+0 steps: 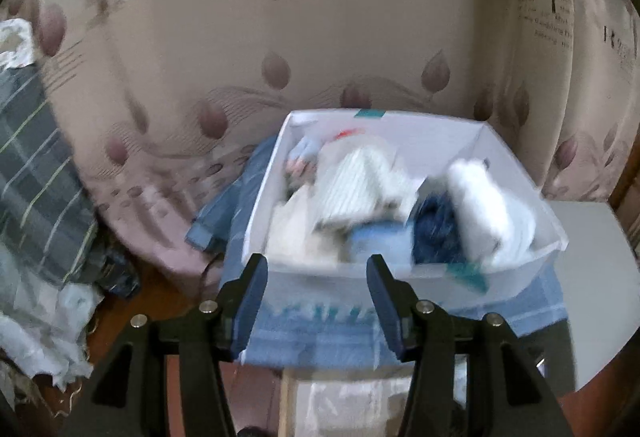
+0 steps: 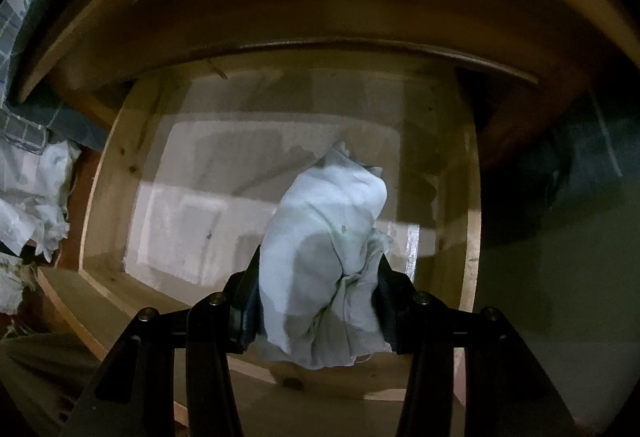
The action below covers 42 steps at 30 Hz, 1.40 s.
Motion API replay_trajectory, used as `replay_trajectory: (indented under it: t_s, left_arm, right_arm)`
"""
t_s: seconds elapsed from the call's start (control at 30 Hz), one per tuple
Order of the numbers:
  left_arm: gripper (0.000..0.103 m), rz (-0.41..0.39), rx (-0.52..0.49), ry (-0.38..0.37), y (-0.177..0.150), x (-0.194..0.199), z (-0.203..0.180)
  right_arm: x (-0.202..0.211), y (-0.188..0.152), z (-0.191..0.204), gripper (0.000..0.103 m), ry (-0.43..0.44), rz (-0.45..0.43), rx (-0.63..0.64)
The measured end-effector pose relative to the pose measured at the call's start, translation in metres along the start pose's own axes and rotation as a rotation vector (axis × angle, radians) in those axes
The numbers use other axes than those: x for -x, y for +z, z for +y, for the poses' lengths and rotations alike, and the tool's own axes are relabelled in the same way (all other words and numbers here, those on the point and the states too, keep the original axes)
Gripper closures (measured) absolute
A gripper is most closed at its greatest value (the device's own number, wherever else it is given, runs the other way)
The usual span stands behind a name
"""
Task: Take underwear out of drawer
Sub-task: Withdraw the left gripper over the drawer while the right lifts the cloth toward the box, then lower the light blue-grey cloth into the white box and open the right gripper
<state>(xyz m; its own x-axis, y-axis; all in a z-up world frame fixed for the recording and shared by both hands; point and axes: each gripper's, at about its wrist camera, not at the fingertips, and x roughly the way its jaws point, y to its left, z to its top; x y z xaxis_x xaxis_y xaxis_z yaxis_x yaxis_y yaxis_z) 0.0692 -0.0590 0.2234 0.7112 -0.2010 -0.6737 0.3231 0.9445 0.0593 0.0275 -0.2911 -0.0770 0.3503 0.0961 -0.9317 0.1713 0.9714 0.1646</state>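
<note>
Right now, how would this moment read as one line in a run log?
right tongs: shut on pale garment, over open drawer | left tongs: open, empty, facing white bin of clothes

The drawer (image 2: 120,173) stands open upward; its paper-lined floor is bare left of the pale underwear (image 2: 324,237). The cabinet edge (image 2: 360,49) overhangs the rear. The white bin (image 1: 260,205) is open-topped but crowded with folded garments (image 1: 360,185); a curtain (image 1: 180,57) closes behind it.
</note>
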Motion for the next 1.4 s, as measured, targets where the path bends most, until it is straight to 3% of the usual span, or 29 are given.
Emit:
replay_trajectory:
  t_s: [0.27, 0.4, 0.57, 0.63, 0.77, 0.87, 0.93, 1.03, 1.27, 1.4]
  left_arm:
    - [0.050, 0.052, 0.059, 0.043, -0.096, -0.012, 0.007]
    - [0.050, 0.082, 0.001, 0.107, -0.132, -0.034, 0.000]
    - [0.050, 0.107, -0.015, 0.113, -0.163, -0.054, 0.002]
    - [0.050, 0.114, -0.024, 0.135, -0.169, -0.059, 0.004]
    - [0.050, 0.182, 0.060, 0.090, -0.176, -0.074, 0.022]
    - [0.050, 0.172, 0.119, 0.089, -0.176, -0.075, 0.033]
    - [0.050, 0.181, 0.146, 0.126, -0.175, -0.079, 0.040]
    - [0.050, 0.203, 0.178, 0.087, -0.174, -0.084, 0.048]
    - [0.050, 0.190, 0.117, 0.112, -0.173, -0.082, 0.037]
    - [0.050, 0.202, 0.164, 0.056, -0.174, -0.079, 0.039]
  right_arm:
    - [0.010, 0.000, 0.001, 0.058, -0.015, -0.043, 0.003]
    - [0.019, -0.003, 0.008, 0.058, -0.040, -0.076, 0.042]
    - [0.031, -0.004, 0.014, 0.058, -0.041, -0.124, 0.084]
    - [0.034, -0.006, 0.015, 0.058, -0.030, -0.130, 0.081]
    - [0.040, -0.009, 0.016, 0.058, -0.031, -0.141, 0.088]
    - [0.048, -0.009, 0.018, 0.058, -0.042, -0.153, 0.090]
    - [0.055, -0.008, 0.020, 0.058, -0.020, -0.160, 0.067]
    - [0.070, -0.009, 0.025, 0.058, 0.000, -0.171, 0.061]
    - [0.121, -0.014, 0.037, 0.058, 0.026, -0.217, 0.061]
    - [0.152, -0.013, 0.040, 0.058, 0.026, -0.250, 0.079]
